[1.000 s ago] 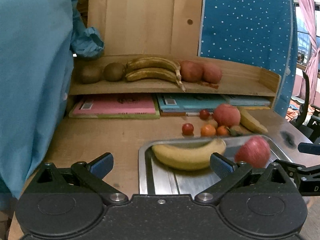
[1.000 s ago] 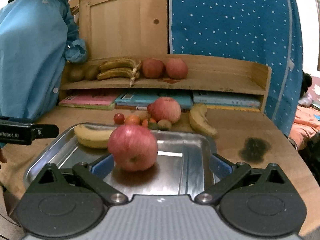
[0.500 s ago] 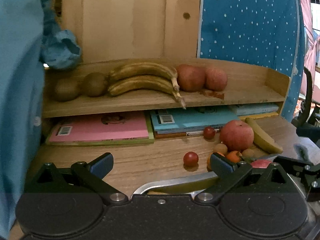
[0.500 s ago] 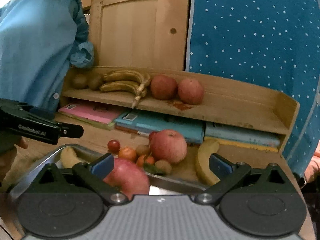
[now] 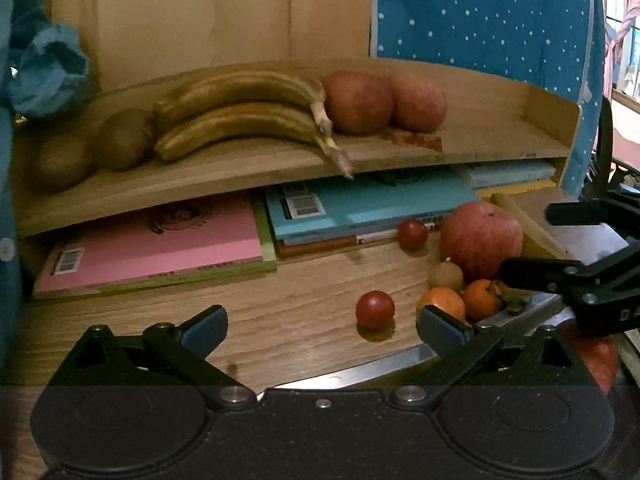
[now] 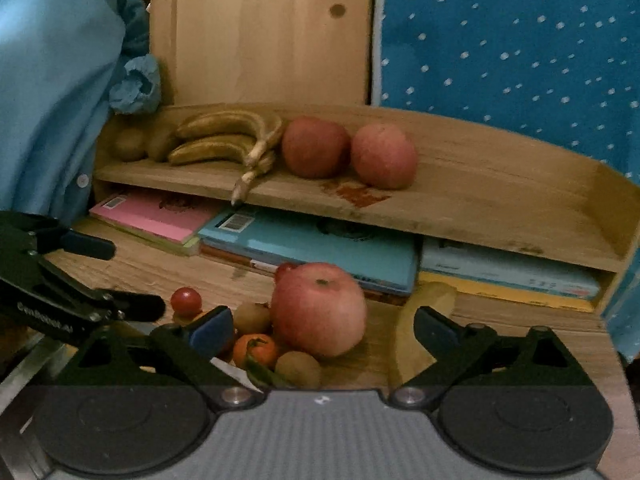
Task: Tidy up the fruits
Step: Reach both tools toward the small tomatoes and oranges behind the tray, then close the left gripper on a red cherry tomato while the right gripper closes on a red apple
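My right gripper is closing, with a red apple standing on the table in the gap just ahead of its pads, which do not touch it. Tangerines, kiwis and a yellow banana lie around that apple. Further left, my left gripper is open and empty above the table, a cherry tomato just beyond its fingertips. The metal tray shows only its rim below the left gripper, and another apple peeks out in it.
A wooden shelf at the back carries two brown bananas, two kiwis and two apples. Books lie under it. A person's blue sleeve fills the left. A dotted blue cloth hangs behind.
Both grippers have moved forward off the tray toward the shelf and the fruit pile. The tray with its banana and apple has slid out under the view. The table apple now sits between the right fingers.
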### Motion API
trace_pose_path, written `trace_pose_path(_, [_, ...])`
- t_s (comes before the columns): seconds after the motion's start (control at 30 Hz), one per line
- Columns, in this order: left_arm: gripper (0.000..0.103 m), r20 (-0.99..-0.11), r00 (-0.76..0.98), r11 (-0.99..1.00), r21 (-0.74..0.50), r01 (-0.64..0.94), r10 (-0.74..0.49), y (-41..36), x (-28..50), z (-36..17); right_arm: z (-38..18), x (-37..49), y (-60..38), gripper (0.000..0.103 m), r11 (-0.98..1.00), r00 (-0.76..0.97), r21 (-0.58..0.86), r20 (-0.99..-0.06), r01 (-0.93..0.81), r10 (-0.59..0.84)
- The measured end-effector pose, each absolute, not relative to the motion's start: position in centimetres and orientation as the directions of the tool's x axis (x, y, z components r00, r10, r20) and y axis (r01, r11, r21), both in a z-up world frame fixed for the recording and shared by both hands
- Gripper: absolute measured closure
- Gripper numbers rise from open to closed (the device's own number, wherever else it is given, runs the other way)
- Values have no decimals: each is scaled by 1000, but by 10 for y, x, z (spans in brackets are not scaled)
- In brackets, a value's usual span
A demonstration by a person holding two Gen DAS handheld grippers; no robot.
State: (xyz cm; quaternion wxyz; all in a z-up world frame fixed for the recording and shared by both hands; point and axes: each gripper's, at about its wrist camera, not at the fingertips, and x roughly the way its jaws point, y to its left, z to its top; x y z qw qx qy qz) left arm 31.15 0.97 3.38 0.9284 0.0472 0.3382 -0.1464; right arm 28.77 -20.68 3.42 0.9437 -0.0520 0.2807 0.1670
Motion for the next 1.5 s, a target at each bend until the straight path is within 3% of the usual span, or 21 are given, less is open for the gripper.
trace_pose_path(0.3, [26,-687,670,941,-60,332,-280,5,324,27,28,311,-205,19,933,753,21,-585,-359,303])
trace_pose_path(0.43, [41,-705,649,939,-73,335,-286,2,330,23,26,317,-207,23,937,744,26,-600,-350,294])
trace_pose_path(0.8, [65,-706,644,929,-54,366,-295,-9,335,23,12,331,-205,33,931,705,70,-634,-358,318])
trace_pose_path(0.9, [78,-705,645,927,-48,371,-294,-11,335,23,11,332,-204,33,932,707,72,-632,-355,318])
trace_pose_path(1.5, [80,-658,687,939,-91,332,-306,-3,324,35,20,317,-209,34,916,740,141,-550,-376,388])
